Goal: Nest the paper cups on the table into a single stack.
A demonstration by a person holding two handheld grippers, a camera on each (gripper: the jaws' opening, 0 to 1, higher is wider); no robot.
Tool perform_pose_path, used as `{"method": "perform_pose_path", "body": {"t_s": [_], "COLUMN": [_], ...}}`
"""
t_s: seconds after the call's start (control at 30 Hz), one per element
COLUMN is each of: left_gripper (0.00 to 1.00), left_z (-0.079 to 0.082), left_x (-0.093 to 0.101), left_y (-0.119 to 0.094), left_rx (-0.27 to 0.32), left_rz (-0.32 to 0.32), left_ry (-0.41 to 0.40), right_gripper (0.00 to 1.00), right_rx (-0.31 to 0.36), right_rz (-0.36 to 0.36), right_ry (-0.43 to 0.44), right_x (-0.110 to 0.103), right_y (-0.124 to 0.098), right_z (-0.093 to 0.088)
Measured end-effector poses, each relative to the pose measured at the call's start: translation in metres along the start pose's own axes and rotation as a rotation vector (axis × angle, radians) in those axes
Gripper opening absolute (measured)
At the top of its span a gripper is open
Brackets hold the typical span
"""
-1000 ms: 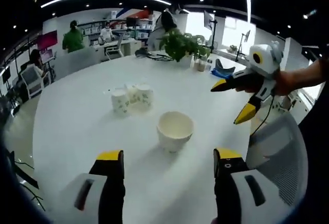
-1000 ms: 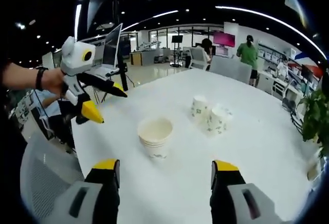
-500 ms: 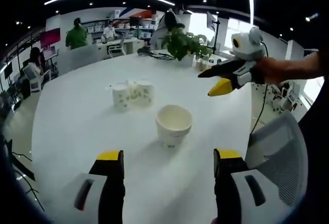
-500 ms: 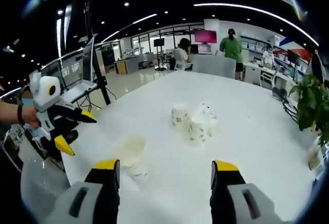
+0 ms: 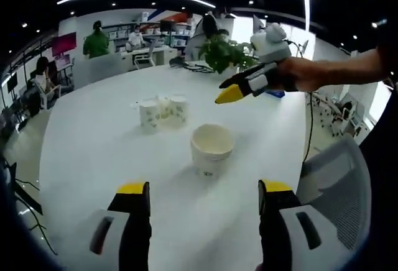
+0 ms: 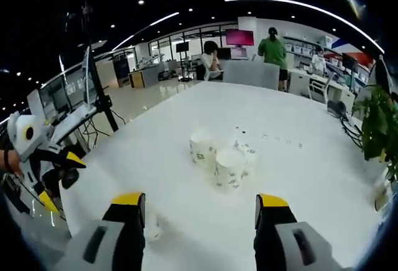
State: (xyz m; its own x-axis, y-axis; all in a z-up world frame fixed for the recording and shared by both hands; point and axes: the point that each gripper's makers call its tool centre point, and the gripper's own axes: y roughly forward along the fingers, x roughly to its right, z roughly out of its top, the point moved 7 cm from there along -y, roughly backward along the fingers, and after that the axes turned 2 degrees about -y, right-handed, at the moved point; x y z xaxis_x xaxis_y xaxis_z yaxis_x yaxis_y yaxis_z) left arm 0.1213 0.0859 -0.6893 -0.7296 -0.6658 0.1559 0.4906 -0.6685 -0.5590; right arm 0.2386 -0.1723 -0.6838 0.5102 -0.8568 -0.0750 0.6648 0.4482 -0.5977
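Right gripper (image 5: pixel 229 93) swung over nested cups (image 5: pixel 212 149) — jaws nearly closed, left gripper (image 5: pixel 202 206) wide, both empty

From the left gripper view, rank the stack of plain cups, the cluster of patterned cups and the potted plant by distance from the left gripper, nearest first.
1. Stack of plain white paper cups, straight ahead, centre.
2. Cluster of green-patterned white paper cups, beyond, slightly left.
3. Green potted plant, at the table's far edge, slightly right.
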Motion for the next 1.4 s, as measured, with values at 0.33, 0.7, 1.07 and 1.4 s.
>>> {"method": "perform_pose_path", "body": {"t_s": [0.33, 0.7, 1.07, 1.4], "left_gripper": [0.69, 0.69, 0.68, 0.68], "left_z": [-0.001, -0.002, -0.004, -0.010], "left_x": [0.000, -0.003, -0.002, -0.002], "left_y": [-0.001, -0.003, -0.005, -0.007], "left_rx": [0.012, 0.019, 0.031, 0.031], "left_rz": [0.007, 0.018, 0.026, 0.033], "left_ry": [-0.010, -0.023, -0.058, -0.076], "right_gripper": [0.71, 0.68, 0.59, 0.54], "right_rx": [-0.020, -0.062, -0.091, -0.129], "right_rz": [-0.016, -0.033, -0.058, -0.086], "right_ry": [0.035, 0.057, 0.118, 0.106], "right_x": [0.017, 0.022, 0.027, 0.031], "right_y": [0.029, 0.060, 0.090, 0.108], "right_z": [0.008, 0.014, 0.009, 0.007]}}
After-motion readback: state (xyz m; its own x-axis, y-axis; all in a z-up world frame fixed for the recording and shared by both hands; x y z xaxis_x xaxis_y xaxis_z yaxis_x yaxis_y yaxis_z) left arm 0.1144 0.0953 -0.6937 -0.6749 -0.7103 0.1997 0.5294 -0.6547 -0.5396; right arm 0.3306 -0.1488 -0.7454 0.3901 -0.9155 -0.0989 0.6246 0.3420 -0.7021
